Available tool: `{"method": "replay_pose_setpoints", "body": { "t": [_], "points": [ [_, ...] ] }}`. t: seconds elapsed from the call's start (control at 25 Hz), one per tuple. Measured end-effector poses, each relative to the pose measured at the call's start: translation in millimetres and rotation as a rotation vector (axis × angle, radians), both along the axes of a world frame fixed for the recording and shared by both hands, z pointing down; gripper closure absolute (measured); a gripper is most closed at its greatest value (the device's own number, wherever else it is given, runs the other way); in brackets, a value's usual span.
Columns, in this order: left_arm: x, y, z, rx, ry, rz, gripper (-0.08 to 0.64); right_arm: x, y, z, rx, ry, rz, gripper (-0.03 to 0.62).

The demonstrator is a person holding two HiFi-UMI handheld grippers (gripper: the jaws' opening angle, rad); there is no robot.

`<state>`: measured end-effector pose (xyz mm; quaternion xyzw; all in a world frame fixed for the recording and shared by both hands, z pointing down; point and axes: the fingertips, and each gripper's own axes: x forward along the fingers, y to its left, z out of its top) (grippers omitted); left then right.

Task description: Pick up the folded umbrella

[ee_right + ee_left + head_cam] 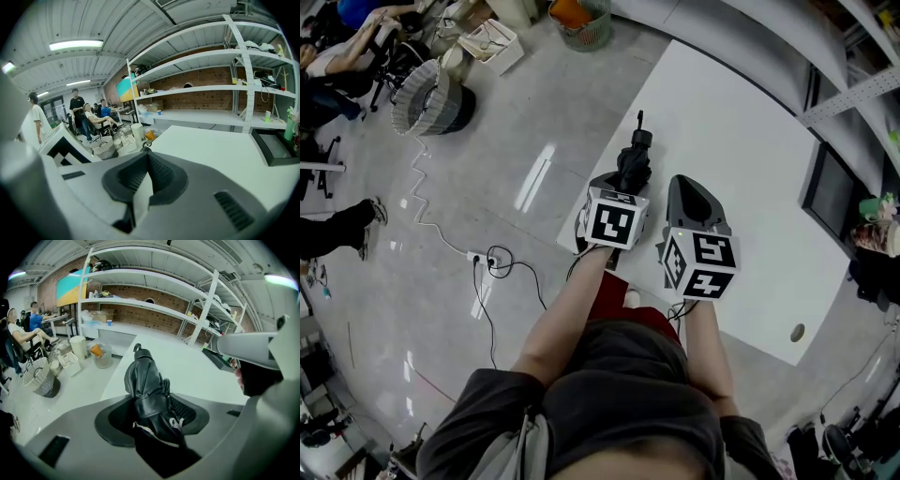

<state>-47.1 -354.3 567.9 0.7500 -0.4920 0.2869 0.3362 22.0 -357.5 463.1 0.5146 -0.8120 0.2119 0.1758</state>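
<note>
Head view: the folded black umbrella is lying on the white table near its left edge, its near end hiding under my left gripper. My right gripper is hovering just beside it. Left gripper view alone: my pads are pressing the umbrella's fabric from both sides. Right gripper view alone: my jaws are resting together, holding nothing.

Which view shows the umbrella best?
Left gripper view: the umbrella sits close up between the jaws, folds and strap clear. Head view shows only its far end past the left gripper. Right gripper view catches just a dark tip.
</note>
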Motion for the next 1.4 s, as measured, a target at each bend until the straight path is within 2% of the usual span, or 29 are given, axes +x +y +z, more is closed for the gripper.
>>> {"method": "replay_pose_setpoints", "body": {
  "t": [0.28,0.44,0.92,1.4],
  "points": [
    [10,1,-21,0.066,0.011,0.044,0.345,10,5,-9,0.018,0.0,0.026,0.574],
    [12,-3,-42,0.116,0.044,0.047,0.345,12,11,-14,0.03,-0.002,0.041,0.574],
    [27,-5,-116,0.311,0.092,0.091,0.345,29,24,-45,0.095,-0.016,0.084,0.574],
    [40,5,-180,0.505,0.121,0.09,0.347,58,41,-81,0.182,-0.048,0.129,0.574]
  ]
}}
